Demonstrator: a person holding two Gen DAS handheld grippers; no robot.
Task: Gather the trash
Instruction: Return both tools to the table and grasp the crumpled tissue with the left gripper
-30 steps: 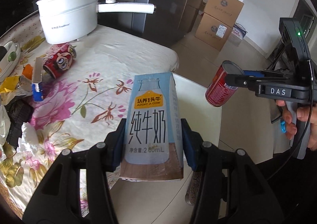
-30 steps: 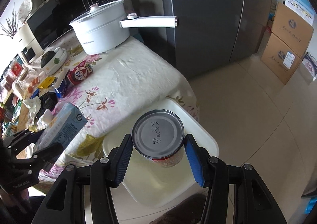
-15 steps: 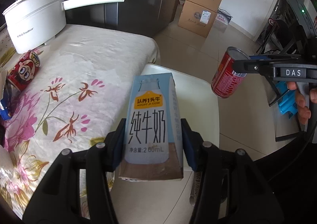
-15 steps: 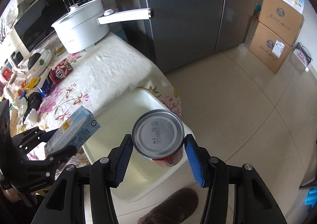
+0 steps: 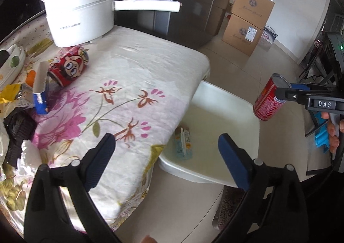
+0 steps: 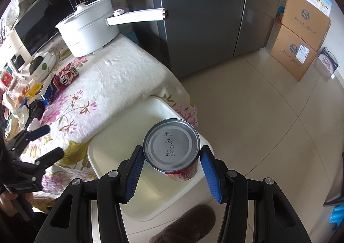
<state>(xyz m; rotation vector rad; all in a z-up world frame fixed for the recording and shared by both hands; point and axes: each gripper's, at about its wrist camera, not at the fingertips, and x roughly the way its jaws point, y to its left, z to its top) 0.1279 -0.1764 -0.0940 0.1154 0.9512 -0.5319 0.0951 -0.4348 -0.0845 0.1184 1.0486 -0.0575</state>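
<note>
Bench clutter: a cartoon can (image 5: 68,66), wrappers and a small box lie near the left edge, uncollected; a careless reach could knock the white pot (image 5: 79,21).
Left tongs (image 5: 165,146): spread wide, empty, over the bench's right edge.
Milk carton (image 5: 183,143): lying in the white bin (image 5: 228,101) on the floor.
Right tongs (image 6: 172,170): pads flank the red can (image 6: 172,148); in the wrist view small gaps show, so I cannot tell whether they grip it.
Risk: the can hangs near the bin's far rim and may bounce out onto the floor.
</note>
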